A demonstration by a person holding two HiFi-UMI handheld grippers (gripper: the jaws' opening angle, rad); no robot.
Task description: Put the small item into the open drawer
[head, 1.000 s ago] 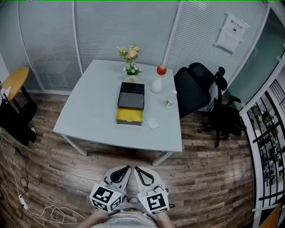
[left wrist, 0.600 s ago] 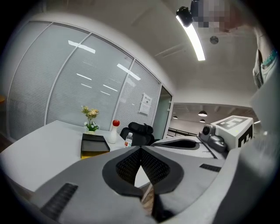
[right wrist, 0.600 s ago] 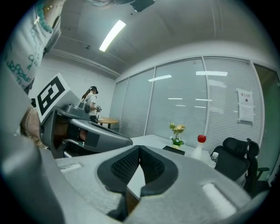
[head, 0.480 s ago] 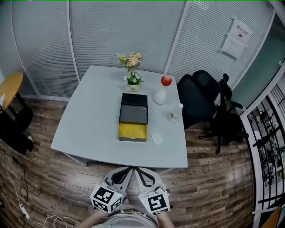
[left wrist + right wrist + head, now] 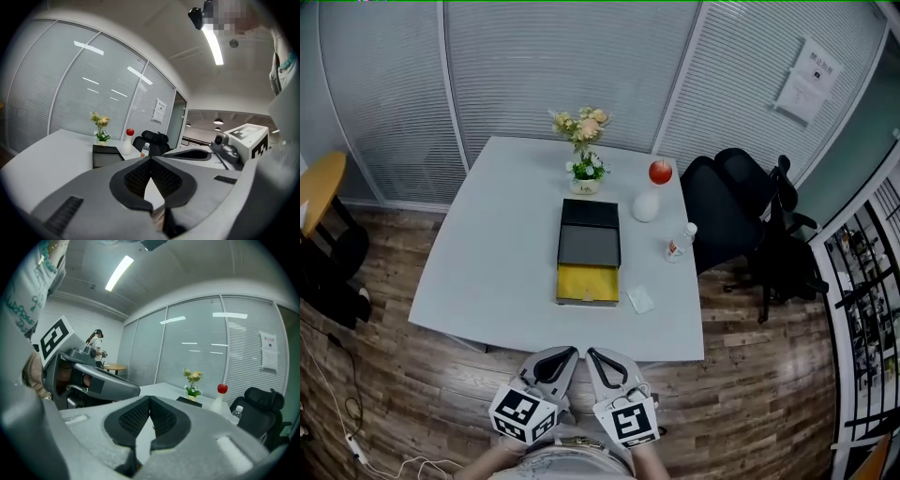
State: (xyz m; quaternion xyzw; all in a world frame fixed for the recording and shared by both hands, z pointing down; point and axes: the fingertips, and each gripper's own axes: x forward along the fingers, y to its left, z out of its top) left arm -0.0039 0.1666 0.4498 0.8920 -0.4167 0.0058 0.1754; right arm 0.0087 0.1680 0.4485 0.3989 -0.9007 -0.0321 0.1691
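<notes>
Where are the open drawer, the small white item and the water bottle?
drawer (image 5: 588,284), head view, its yellow inside
white item (image 5: 640,299), head view, its top
bottle (image 5: 679,246), head view, its body

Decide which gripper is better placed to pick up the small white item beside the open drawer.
Probably the right gripper: the small white item lies right of the open drawer, on its side. The left gripper sits alongside, both shut, empty, short of the table.
</notes>
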